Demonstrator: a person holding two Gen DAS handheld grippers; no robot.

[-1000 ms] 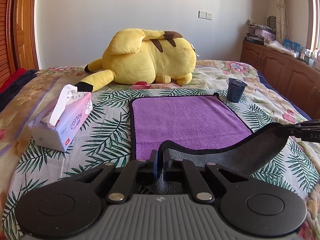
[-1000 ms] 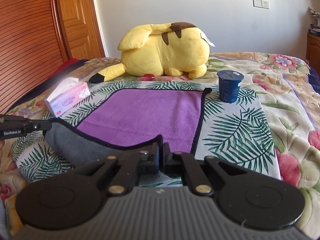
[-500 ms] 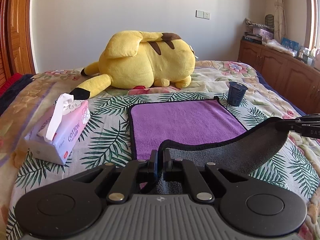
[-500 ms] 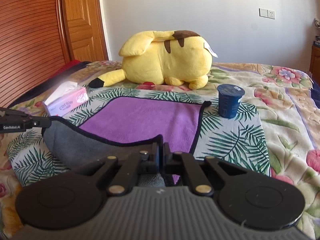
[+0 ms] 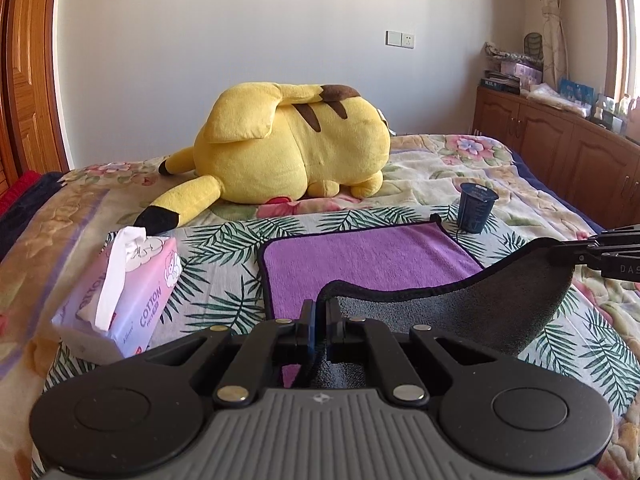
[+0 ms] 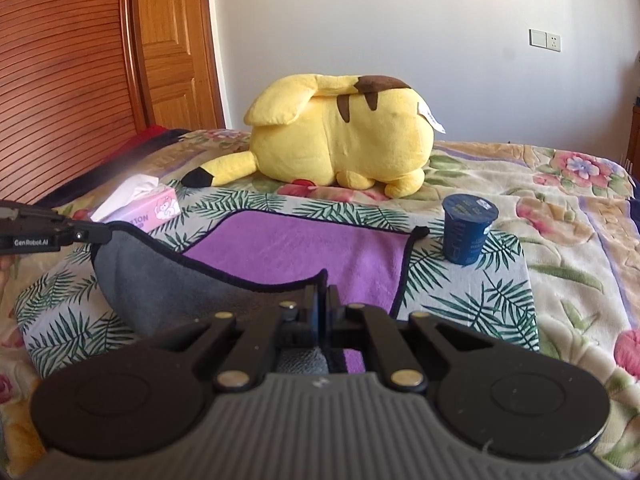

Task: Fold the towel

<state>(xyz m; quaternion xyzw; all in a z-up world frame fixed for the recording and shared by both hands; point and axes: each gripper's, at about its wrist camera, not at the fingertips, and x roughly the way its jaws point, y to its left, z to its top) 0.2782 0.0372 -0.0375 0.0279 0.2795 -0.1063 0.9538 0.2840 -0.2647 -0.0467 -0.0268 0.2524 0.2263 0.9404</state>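
A purple towel [image 5: 368,258] with a grey underside and black hem lies on the bed; its near edge is lifted and curls forward, grey side [image 5: 460,316] showing. My left gripper [image 5: 320,312] is shut on the near left corner. My right gripper [image 6: 323,300] is shut on the near right corner; it also shows at the right edge of the left wrist view [image 5: 596,256]. The towel [image 6: 304,248] hangs slack between both grippers. The left gripper shows at the left edge of the right wrist view [image 6: 52,234].
A yellow plush toy [image 5: 288,148] lies behind the towel. A pink tissue box [image 5: 124,292] sits left of it. A dark blue cup [image 5: 476,208] stands at the towel's far right corner. A wooden cabinet [image 5: 560,148] stands on the right, a wooden door [image 6: 172,44] on the left.
Both grippers have risen and moved forward with the towel's near edge, so more grey underside shows and less purple surface is visible.
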